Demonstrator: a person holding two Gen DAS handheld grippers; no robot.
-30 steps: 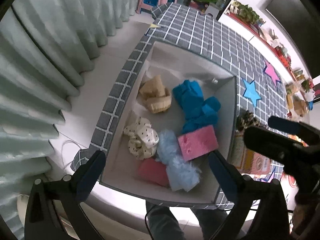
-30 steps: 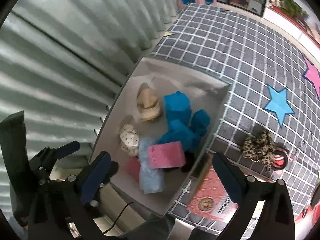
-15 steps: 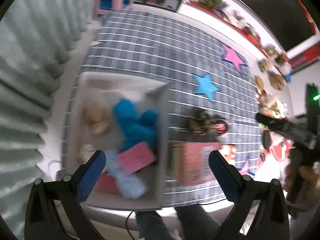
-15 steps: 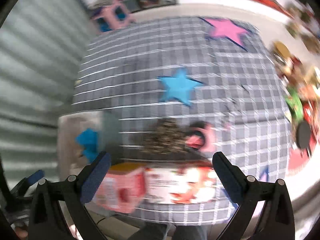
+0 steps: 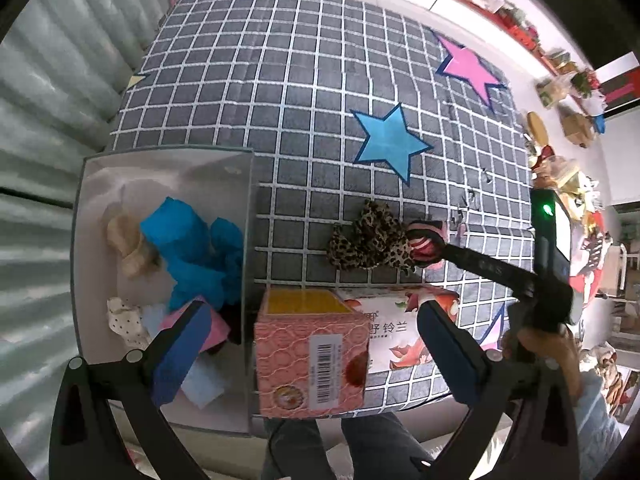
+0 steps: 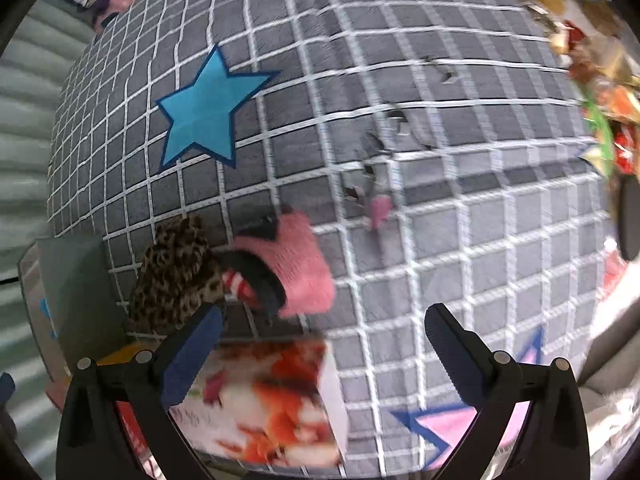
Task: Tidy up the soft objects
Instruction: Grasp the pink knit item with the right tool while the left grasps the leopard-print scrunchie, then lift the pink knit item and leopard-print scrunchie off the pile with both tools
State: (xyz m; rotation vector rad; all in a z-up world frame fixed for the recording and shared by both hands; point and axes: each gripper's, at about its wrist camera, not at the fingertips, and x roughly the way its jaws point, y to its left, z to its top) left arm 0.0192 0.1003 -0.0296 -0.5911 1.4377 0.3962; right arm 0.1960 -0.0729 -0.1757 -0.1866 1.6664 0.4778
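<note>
A white storage box [image 5: 86,216] at the mat's left edge holds soft things: blue cloth [image 5: 188,240], a beige piece [image 5: 128,240], a dotted white scrunchie [image 5: 124,322] and a pink sponge [image 5: 218,330]. On the mat lie a leopard-print scrunchie [image 5: 366,242] [image 6: 176,274] and a pink fuzzy item with a black band [image 6: 298,266] [image 5: 426,240]. My left gripper [image 5: 316,344] is open above the box's right wall. My right gripper [image 6: 324,352] is open, just short of the pink item; one of its fingers [image 5: 472,262] shows in the left wrist view.
A pink tissue carton [image 5: 316,354] [image 6: 260,400] lies on the grey checked mat [image 5: 300,80] beside the box. Blue [image 5: 390,140] and pink [image 5: 468,66] stars mark the mat. Curtains [image 5: 44,92] hang left. Cluttered toys [image 5: 568,168] line the right.
Both grippers swung right, away from over the box toward the mat. The right one came down close to the leopard scrunchie and pink item. Both stayed open.
</note>
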